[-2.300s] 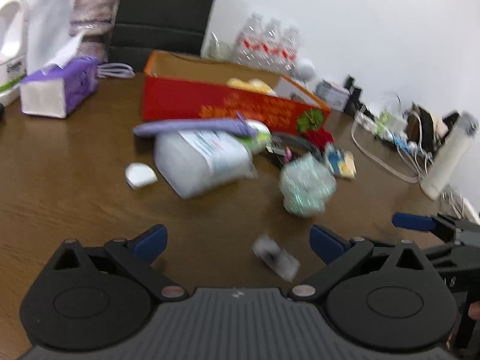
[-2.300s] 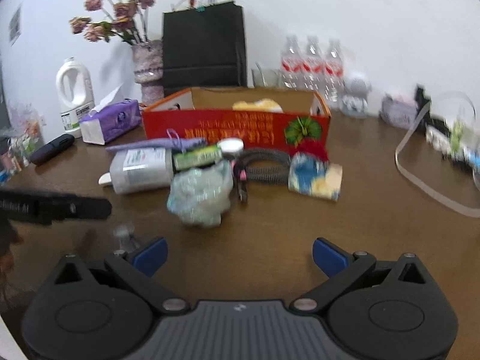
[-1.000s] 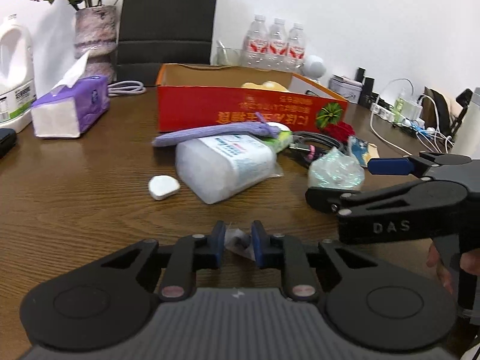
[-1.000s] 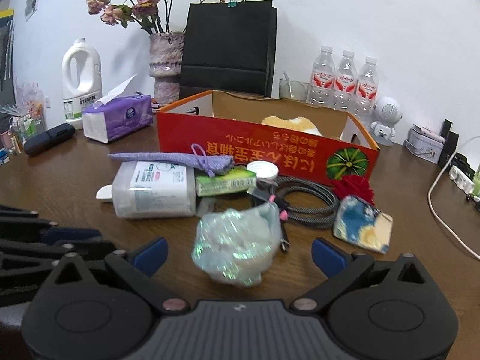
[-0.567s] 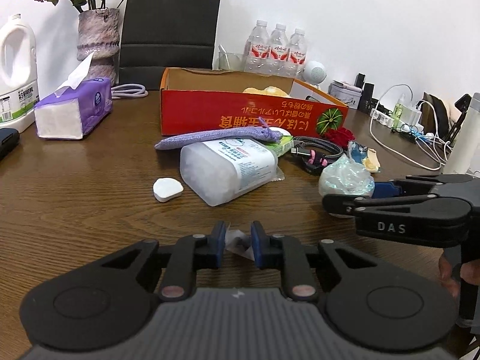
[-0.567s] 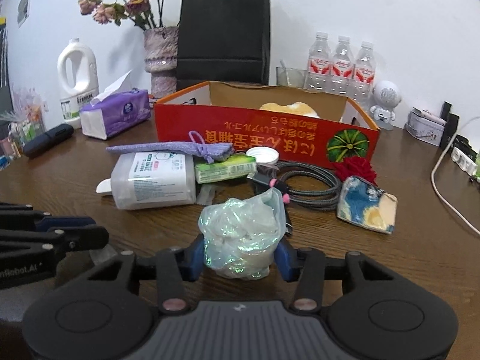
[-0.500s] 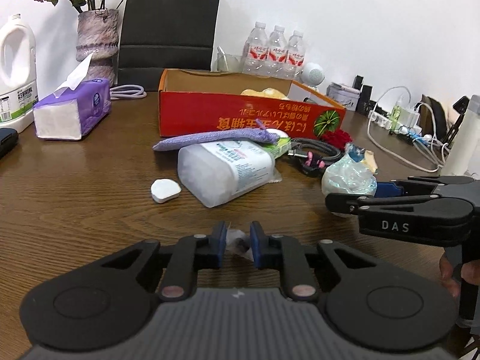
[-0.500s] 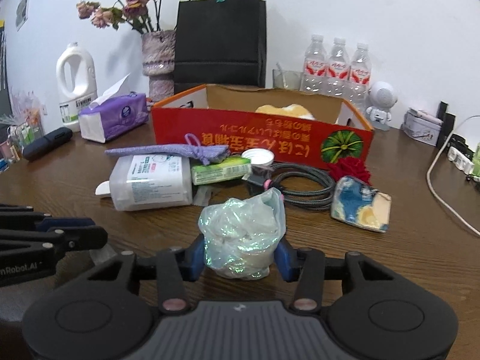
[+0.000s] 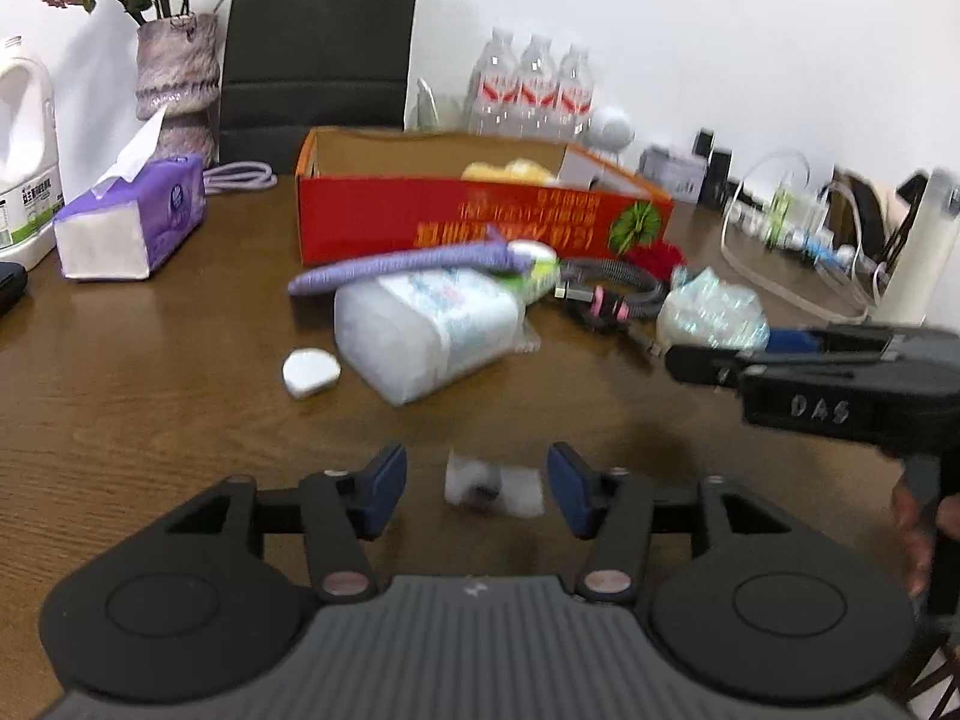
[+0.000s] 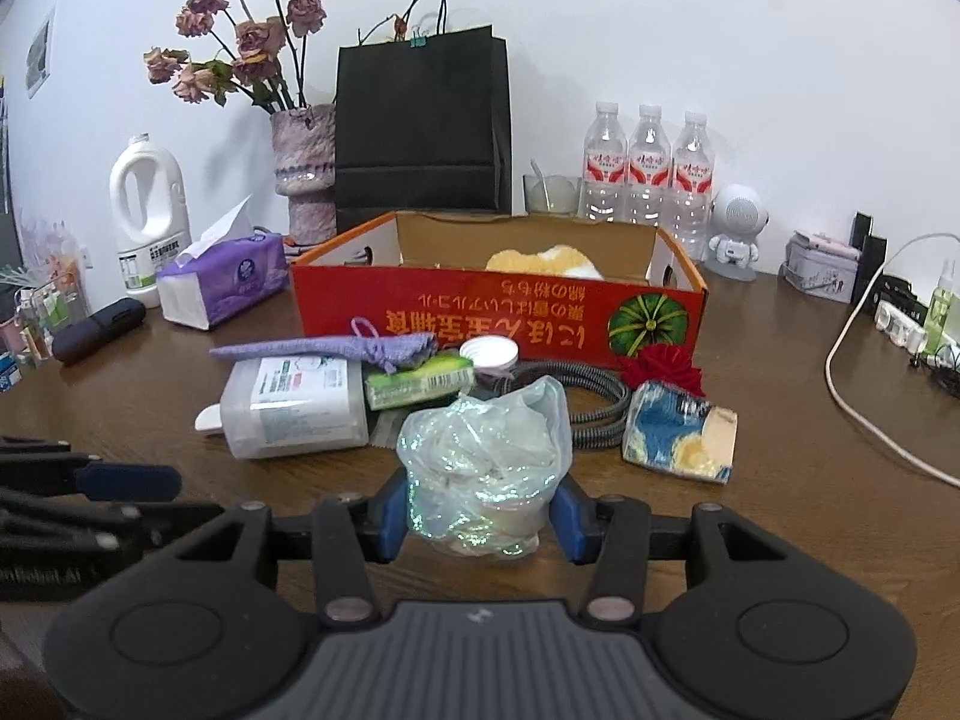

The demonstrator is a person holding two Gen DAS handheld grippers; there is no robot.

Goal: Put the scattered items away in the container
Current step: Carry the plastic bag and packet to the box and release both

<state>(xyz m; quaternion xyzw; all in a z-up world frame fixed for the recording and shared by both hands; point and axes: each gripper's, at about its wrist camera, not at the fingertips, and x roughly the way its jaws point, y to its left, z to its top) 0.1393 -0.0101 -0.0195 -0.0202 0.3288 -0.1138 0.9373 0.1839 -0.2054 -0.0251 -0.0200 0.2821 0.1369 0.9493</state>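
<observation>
- Right wrist view: the brown wooden table is seen spread with clutter, and the red cardboard box, the container for the task, stands toward its far side with a yellow-and-white soft item already inside.
- A black paper bag, a vase of dried roses and three water bottles are lined up behind the box, apart from the scattered items.
- Between box and grippers, a white plastic bottle is lying on its side, with a purple drawstring pouch draped over it and a green packet touching it; a braided cable, a red fabric flower and a blue-and-yellow pouch are left near the box front.
- The iridescent plastic bag is clamped between the blue pads of the right gripper; a second ago those jaws stood wide with the bag loose on the table, so this item is judged secured and ready to be carried to the box.
- In the left wrist view, the left gripper is shown with its jaws opening; they were pinched on a small clear wrapper half a second ago, and the wrapper is now free between the pads, blurred, touched by neither.
- That release is judged a setback or a regrasp: the wrapper is well short of the box, so it has yet to be picked up again.
</observation>
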